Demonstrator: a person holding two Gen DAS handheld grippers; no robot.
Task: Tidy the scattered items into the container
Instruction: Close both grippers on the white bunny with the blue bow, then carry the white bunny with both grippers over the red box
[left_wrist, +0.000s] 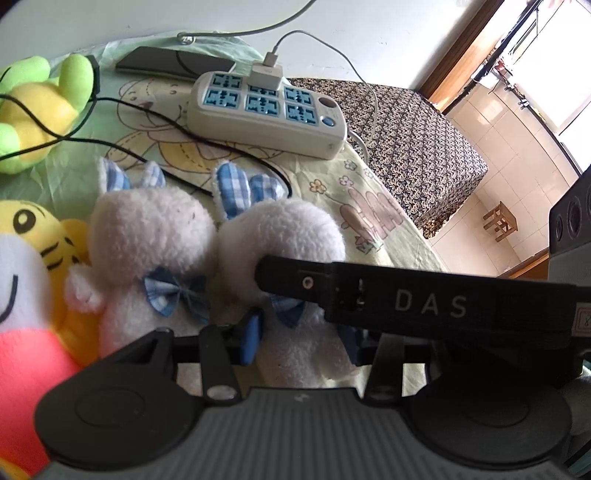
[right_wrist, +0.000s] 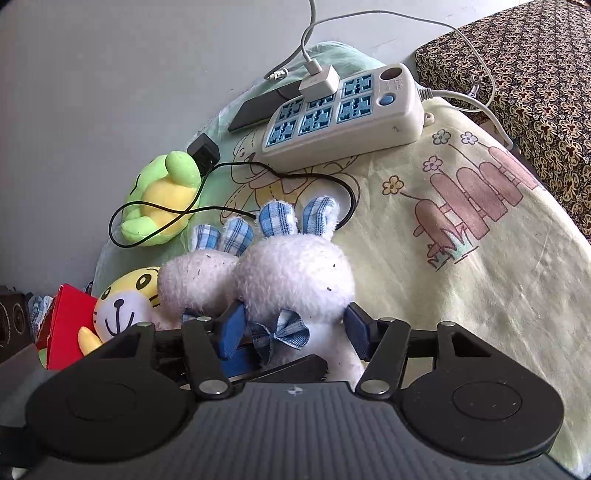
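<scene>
Two white plush rabbits with blue checked ears and bows lie side by side on a pale cartoon-print cloth. My right gripper (right_wrist: 293, 332) has its blue pads on both sides of the right rabbit (right_wrist: 295, 273), at the neck. My left gripper (left_wrist: 303, 332) is also around that rabbit (left_wrist: 284, 236), with the right gripper's black body crossing over it. The left rabbit (left_wrist: 151, 229) (right_wrist: 199, 277) lies free beside it. A yellow tiger plush (left_wrist: 33, 258) (right_wrist: 122, 302) and a green-and-yellow frog plush (left_wrist: 40, 110) (right_wrist: 162, 195) lie to the left. No container is clearly in view.
A white power strip (left_wrist: 266, 110) (right_wrist: 343, 114) with a plugged charger, a dark phone (left_wrist: 173, 61) (right_wrist: 258, 109) and black cables lie behind the toys. A red box (right_wrist: 64, 325) stands at the far left. A patterned bed (left_wrist: 417, 147) lies beyond the table edge.
</scene>
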